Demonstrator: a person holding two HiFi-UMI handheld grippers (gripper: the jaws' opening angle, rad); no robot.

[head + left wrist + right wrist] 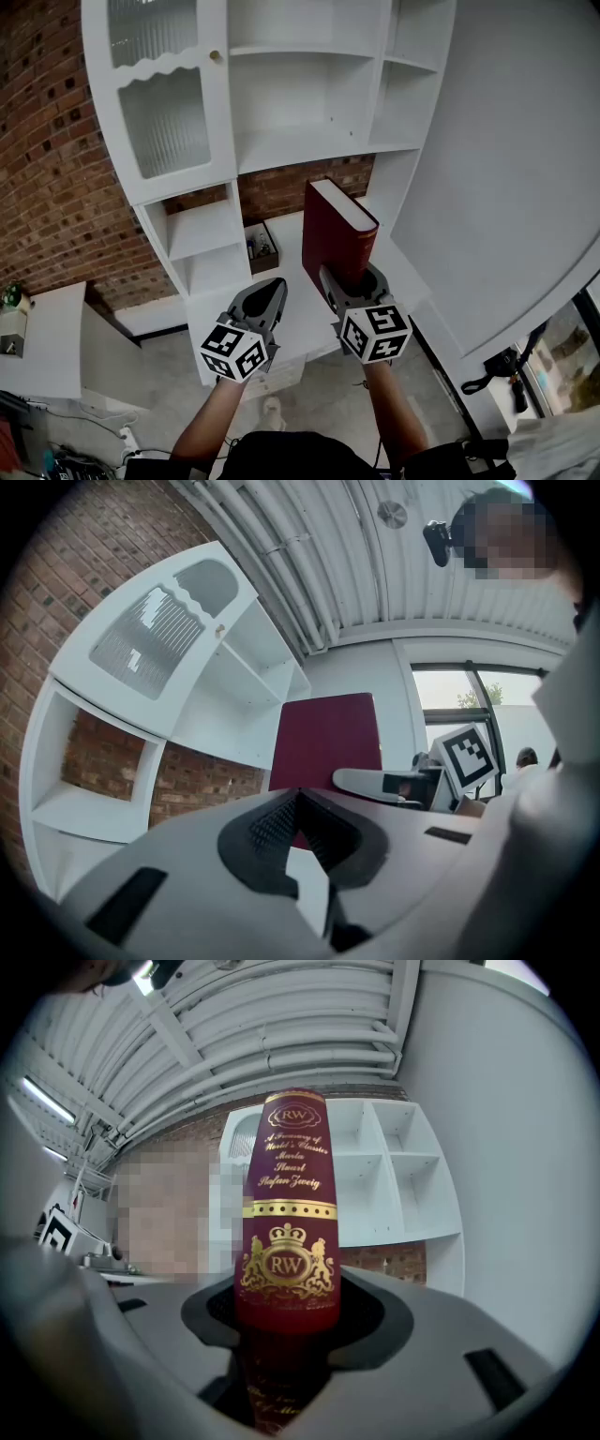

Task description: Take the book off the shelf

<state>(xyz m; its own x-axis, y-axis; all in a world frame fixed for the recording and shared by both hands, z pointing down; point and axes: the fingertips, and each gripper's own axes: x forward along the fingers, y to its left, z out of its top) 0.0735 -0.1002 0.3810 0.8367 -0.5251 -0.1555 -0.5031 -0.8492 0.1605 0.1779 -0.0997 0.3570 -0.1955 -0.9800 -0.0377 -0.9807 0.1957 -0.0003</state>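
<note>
A dark red hardback book [333, 234] stands upright in front of the white shelf unit [281, 141], clear of its compartments. My right gripper [352, 281] is shut on its lower end. In the right gripper view the book's spine [286, 1232], with gold lettering and a crest, rises from between the jaws of the right gripper [286, 1307]. My left gripper [267, 295] hovers to the left of the book, apart from it, jaws together and holding nothing. In the left gripper view the left gripper [298, 799] has its tips meeting, with the book's cover [323, 738] beyond.
A white desk top [291, 319] lies under both grippers. A small dark box [261, 246] of odds and ends sits at its back, against the brick wall [56, 169]. A ribbed-glass cabinet door [164, 112] is upper left. A white wall [506, 187] closes the right side.
</note>
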